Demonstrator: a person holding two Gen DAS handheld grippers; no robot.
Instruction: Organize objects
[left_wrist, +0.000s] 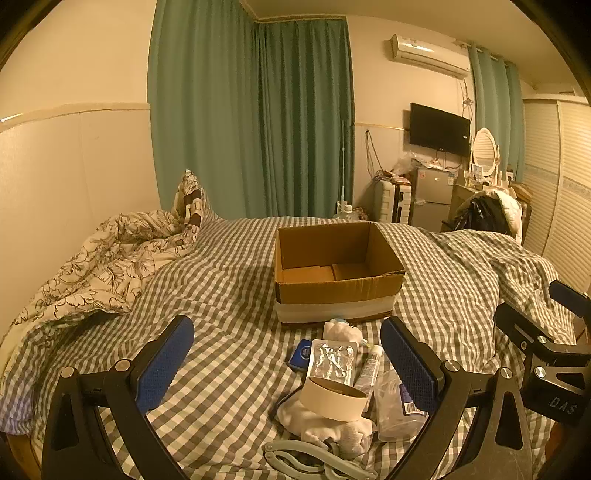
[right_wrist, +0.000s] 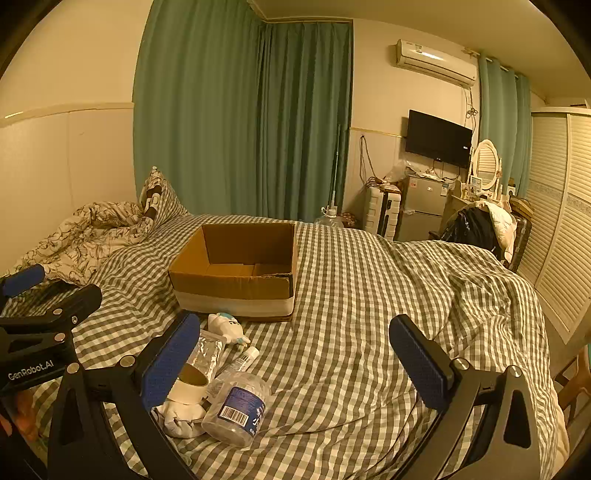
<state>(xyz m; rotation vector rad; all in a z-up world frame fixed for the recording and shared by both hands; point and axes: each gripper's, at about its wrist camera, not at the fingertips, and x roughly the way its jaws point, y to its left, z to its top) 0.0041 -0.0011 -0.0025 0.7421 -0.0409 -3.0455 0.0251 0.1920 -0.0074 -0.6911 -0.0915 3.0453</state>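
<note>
An open, empty cardboard box (left_wrist: 338, 273) (right_wrist: 236, 269) stands on the checked bed. In front of it lies a pile: a tape roll (left_wrist: 332, 400) (right_wrist: 190, 384), a foil pouch (left_wrist: 332, 363) (right_wrist: 208, 352), a white tube (left_wrist: 369, 367) (right_wrist: 243, 360), a clear plastic jar (left_wrist: 399, 410) (right_wrist: 236, 410), a small plush toy (left_wrist: 341, 328) (right_wrist: 225, 326), a blue tin (left_wrist: 300, 353), white cloth (left_wrist: 325, 428) (right_wrist: 181, 417) and grey pliers-like tongs (left_wrist: 314, 461). My left gripper (left_wrist: 288, 365) is open above the pile. My right gripper (right_wrist: 295, 363) is open, right of the pile.
A crumpled floral duvet (left_wrist: 99, 266) (right_wrist: 92, 232) lies at the bed's left by the wall. Green curtains (left_wrist: 251, 110) hang behind. A fridge (left_wrist: 432, 195), a suitcase (left_wrist: 391, 201) and a clothes-laden chair (left_wrist: 487, 214) stand beyond the bed's far right.
</note>
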